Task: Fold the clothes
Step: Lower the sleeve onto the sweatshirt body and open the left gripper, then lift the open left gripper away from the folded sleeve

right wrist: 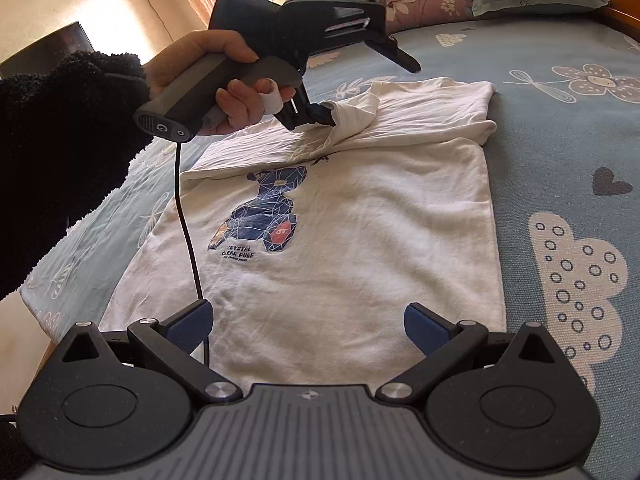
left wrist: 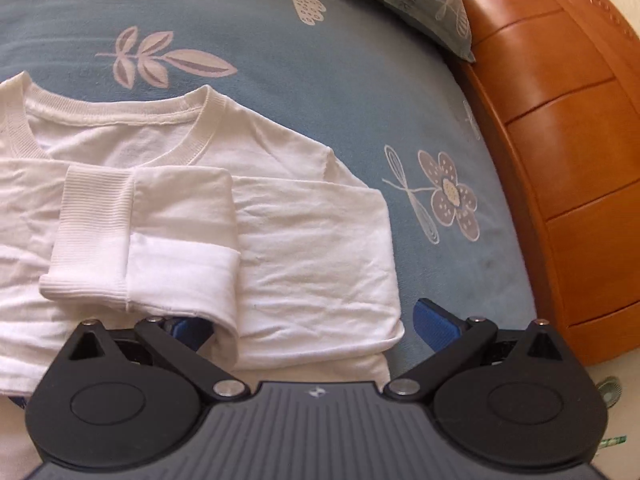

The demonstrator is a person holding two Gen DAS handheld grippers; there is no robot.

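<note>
L claw (left wrist: 316,326) is wide apart, its 9 o'clock pad tucked under the folded sleeve cuff (left wrist: 140,240) of the white sweatshirt (right wrist: 352,216). R claw (right wrist: 308,322) also wide, holding nothing, over the hem. Sweatshirt lies flat on the blue floral bed (left wrist: 320,80); pillow (left wrist: 420,0) at 1 o'clock.

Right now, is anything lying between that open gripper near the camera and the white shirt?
Nothing visible does: the right gripper hangs open right over the white shirt; only the other tool's black cable trails beside its left finger.
</note>
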